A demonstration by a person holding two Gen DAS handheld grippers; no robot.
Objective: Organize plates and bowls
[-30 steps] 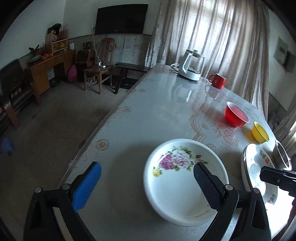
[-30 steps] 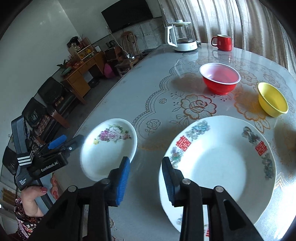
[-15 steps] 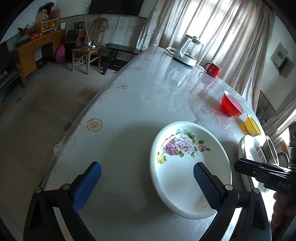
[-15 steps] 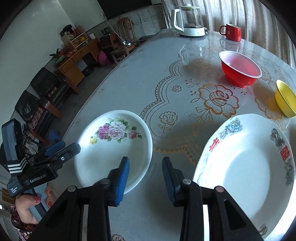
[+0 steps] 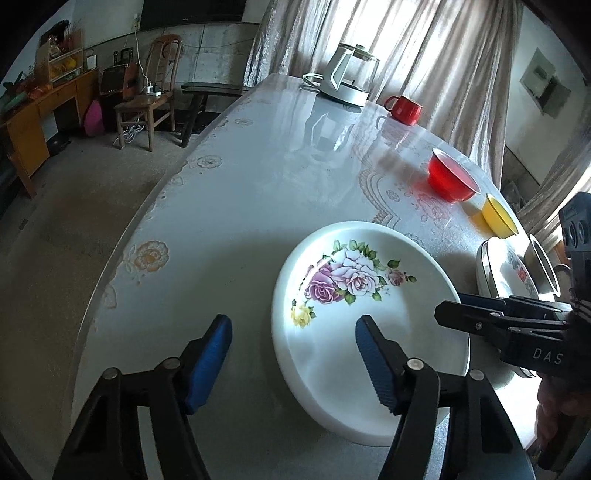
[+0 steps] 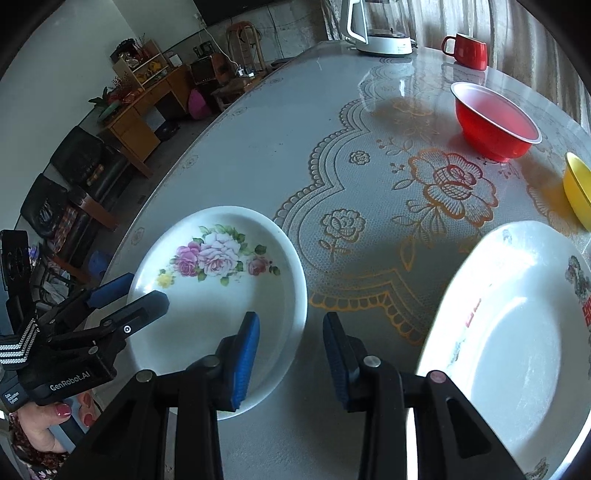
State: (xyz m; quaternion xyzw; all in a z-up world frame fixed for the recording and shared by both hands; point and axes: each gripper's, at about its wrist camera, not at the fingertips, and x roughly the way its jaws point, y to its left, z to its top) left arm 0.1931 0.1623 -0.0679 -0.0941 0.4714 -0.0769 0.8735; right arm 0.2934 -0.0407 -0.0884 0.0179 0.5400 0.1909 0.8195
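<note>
The rose plate sits flat on my counter, close to the near edge, its pink and yellow flowers facing up. I have both sets of tongs at it from opposite sides. My left tongs are spread wide: one blue pad hangs over the bare counter outside the rim, the other over the white inside of the plate, so the rim lies between the jaws. I cannot tell whether either pad touches the plate. My right tongs are also parted, gripping nothing; one pad sits over the plate's inner wall and the other over the patterned cloth just outside, again straddling the rim.

Just beside the rose plate, on my right, lies the larger white plate with red characters and small flower prints on its border; the two plates are near but apart. Beyond it stands the yellow bowl, and a little farther the red bowl, both upright on the lace-patterned cover. In the left wrist view a metal bowl shows at the far side of the larger plate, partly hidden by the right tongs' body.

At the far end of the counter are a red mug and a glass kettle on a white base, in front of pale curtains. Off the counter's left side I see a wooden chair and a wooden desk.
</note>
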